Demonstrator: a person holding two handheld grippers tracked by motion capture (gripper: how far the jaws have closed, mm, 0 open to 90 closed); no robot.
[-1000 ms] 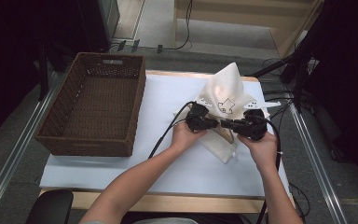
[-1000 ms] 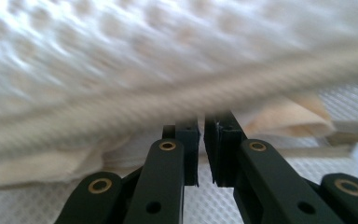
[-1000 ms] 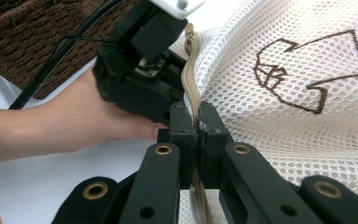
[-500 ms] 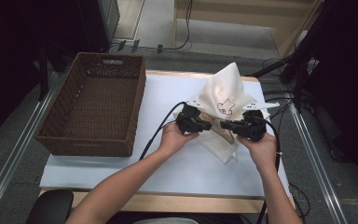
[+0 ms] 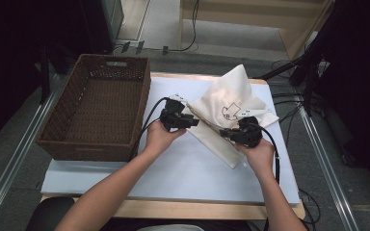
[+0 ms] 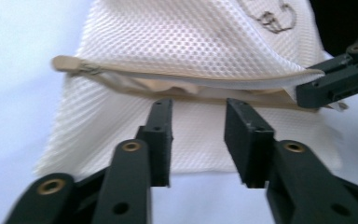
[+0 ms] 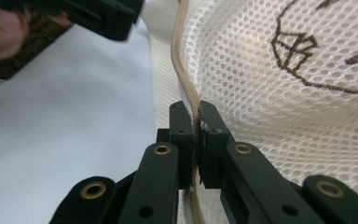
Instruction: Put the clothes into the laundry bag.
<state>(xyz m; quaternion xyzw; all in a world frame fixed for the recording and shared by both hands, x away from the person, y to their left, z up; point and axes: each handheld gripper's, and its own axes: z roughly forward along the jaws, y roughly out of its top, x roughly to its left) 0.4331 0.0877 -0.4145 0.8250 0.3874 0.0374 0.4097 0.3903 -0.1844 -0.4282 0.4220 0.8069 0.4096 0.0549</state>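
A cream mesh bag (image 5: 233, 98) with a dark embroidered drawing lies on the white table top (image 5: 173, 166), right of centre. My right gripper (image 5: 225, 132) is shut on the bag's beige zipper edge (image 7: 182, 70), which runs up between the jaws of my right gripper (image 7: 198, 126). My left gripper (image 5: 192, 121) sits at the bag's left corner. In the left gripper view, my left gripper (image 6: 198, 140) is open just short of the zipper edge (image 6: 168, 79), with nothing between the jaws. The bag's mouth gapes slightly there. The other gripper (image 6: 340, 81) holds the edge's far end.
A brown wicker basket (image 5: 142, 103) stands on the left part of the table, close to my left hand. Cables trail from both grippers. Beyond the table's far edge are floor, cables and a wooden shelf unit (image 5: 250, 19).
My left gripper has slid left along the bag's edge, away from the right gripper. The right gripper has kept its hold and barely moved.
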